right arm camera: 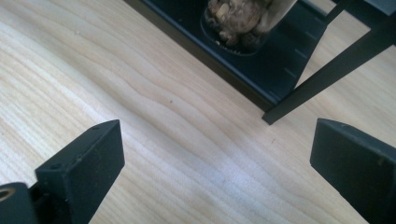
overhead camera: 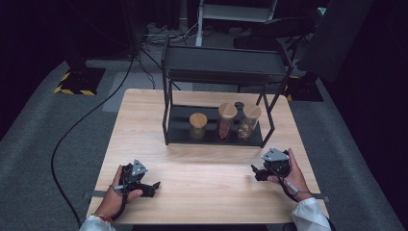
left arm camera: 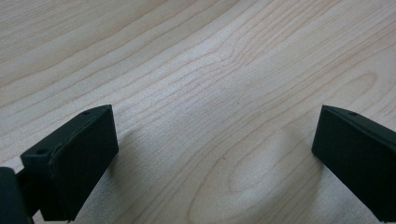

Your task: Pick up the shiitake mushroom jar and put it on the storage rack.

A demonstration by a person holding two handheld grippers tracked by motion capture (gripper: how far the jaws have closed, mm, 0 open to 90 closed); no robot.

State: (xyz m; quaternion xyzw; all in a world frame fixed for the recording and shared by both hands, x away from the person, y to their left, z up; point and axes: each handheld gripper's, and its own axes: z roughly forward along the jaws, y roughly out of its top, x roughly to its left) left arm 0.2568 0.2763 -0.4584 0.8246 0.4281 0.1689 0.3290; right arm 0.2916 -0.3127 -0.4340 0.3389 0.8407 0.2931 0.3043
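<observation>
A black two-tier rack (overhead camera: 216, 137) stands at the middle back of the wooden table (overhead camera: 202, 192). On its lower shelf stand three clear jars with wooden lids: a short one (overhead camera: 197, 125) at the left, a tall one with reddish contents (overhead camera: 226, 120) in the middle, and one with brown lumps (overhead camera: 248, 121) at the right. My left gripper (overhead camera: 155, 186) rests low at the table's front left, open, with bare wood between its jaws (left arm camera: 215, 154). My right gripper (overhead camera: 255, 171) sits at the front right, open over bare wood (right arm camera: 215, 158), facing the rack's corner leg (right arm camera: 317, 79) and the lumpy jar (right arm camera: 243, 21).
The rack's upper shelf (overhead camera: 226, 65) is bare and overhangs the jars. A black cable (overhead camera: 72, 130) runs across the grey floor left of the table. Dark equipment and a yellow-black striped base (overhead camera: 77, 82) stand beyond the table.
</observation>
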